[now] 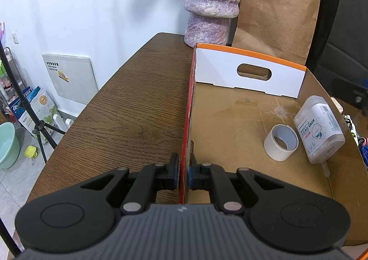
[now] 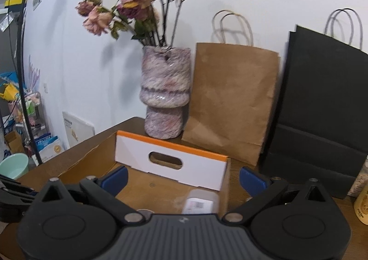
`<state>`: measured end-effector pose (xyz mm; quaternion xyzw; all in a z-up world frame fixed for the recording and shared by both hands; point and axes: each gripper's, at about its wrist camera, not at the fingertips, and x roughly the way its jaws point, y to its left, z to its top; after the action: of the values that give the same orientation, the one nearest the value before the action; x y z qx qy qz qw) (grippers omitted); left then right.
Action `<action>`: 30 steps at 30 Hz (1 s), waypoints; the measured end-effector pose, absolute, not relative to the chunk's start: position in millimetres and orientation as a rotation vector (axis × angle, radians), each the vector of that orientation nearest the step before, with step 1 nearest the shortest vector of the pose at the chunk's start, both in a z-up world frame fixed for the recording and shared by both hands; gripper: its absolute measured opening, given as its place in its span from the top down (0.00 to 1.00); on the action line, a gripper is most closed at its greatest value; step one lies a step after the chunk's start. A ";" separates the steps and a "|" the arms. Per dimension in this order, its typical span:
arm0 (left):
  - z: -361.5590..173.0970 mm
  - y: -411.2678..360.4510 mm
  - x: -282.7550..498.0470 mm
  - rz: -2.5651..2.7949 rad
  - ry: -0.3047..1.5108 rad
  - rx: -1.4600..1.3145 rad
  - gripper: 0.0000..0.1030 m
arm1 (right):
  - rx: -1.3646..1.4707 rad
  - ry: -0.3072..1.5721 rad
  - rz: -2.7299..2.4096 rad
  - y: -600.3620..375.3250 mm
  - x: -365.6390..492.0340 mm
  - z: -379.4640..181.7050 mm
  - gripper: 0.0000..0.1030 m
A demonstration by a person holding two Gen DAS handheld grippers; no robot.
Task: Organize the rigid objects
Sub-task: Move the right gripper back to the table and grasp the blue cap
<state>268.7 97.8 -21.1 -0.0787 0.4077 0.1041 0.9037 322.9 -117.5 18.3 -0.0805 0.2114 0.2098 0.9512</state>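
Note:
An open cardboard box (image 1: 230,119) with an orange-edged white end panel sits on the wooden table. My left gripper (image 1: 183,171) is shut on the box's red left wall (image 1: 187,121), one pad on each side. Inside the box lie a white tape roll (image 1: 281,142) and a clear plastic bottle (image 1: 319,128) on its side. My right gripper (image 2: 182,179) hangs above the box (image 2: 161,188) with its blue pads wide open and nothing between them. The bottle (image 2: 200,202) lies just below it. In the left wrist view the right gripper (image 1: 349,92) shows blurred at the right edge.
A fuzzy pink vase (image 2: 164,96) of dried flowers, a brown paper bag (image 2: 230,103) and a black paper bag (image 2: 319,117) stand against the wall behind the box. A yellow bottle (image 2: 362,202) stands at the right. Bare table (image 1: 138,110) stretches left of the box. Floor clutter lies beyond.

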 end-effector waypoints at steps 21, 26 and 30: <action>-21.3 97.5 267.9 0.218 0.841 -0.156 0.91 | -0.073 0.469 0.112 -262.8 321.7 5.1 0.00; -21.3 97.7 267.8 0.218 0.841 -0.156 0.91 | -0.101 0.533 0.061 -282.5 322.9 -14.9 0.00; -21.1 97.7 267.3 0.224 0.841 -0.155 0.91 | -0.114 0.592 0.031 -295.7 325.5 -31.8 0.00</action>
<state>267.3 97.7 -21.1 -0.0751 0.4071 0.1082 0.9038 325.5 -295.8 -31.8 -0.0561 0.2914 0.0150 0.9548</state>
